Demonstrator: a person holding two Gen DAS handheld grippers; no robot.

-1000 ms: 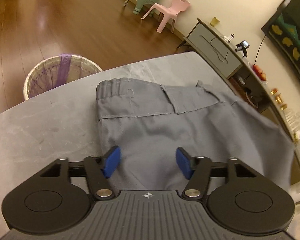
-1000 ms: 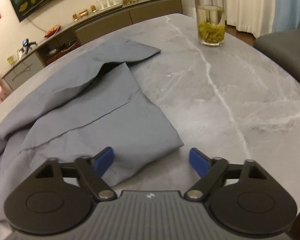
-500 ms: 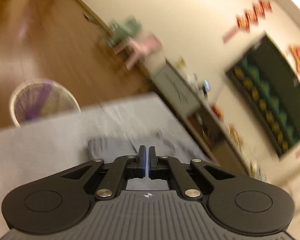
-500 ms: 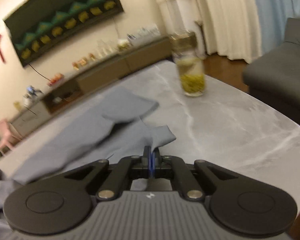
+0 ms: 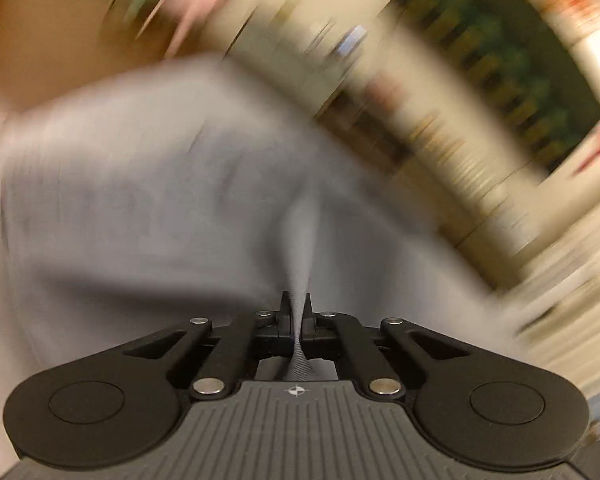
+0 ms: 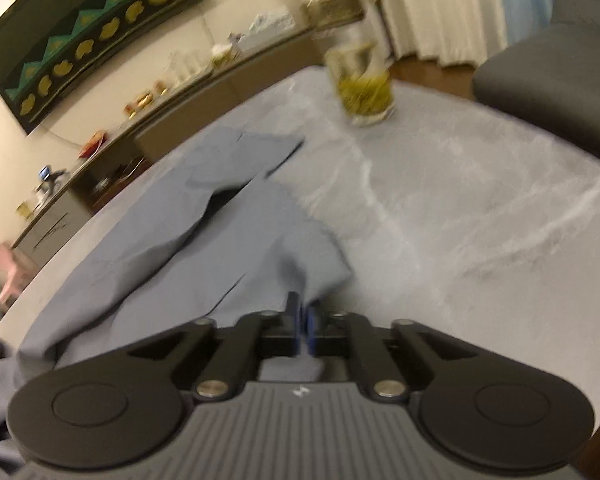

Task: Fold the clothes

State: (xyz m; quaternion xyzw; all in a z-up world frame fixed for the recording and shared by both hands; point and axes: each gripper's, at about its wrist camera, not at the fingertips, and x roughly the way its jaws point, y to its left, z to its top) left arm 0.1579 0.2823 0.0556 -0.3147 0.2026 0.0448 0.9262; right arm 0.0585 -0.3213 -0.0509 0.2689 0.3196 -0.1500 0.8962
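The left gripper [image 5: 297, 304] is clamped on a fold of the grey garment [image 5: 148, 200]; the left wrist view is heavily motion-blurred. The right gripper [image 6: 302, 312] pinches a corner of the same garment [image 6: 204, 248], which lies spread over the grey marble-pattern table [image 6: 480, 216]. A glass jar [image 6: 360, 88] stands on the table's far side. A sideboard [image 6: 172, 120] lines the wall beyond, and a dark sofa [image 6: 560, 80] sits at right.

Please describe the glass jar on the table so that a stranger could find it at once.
Look at the grey marble table in the right wrist view. At its far edge, beyond the grey garment, stands the glass jar. It is the only container on the table, holding yellow-green contents.
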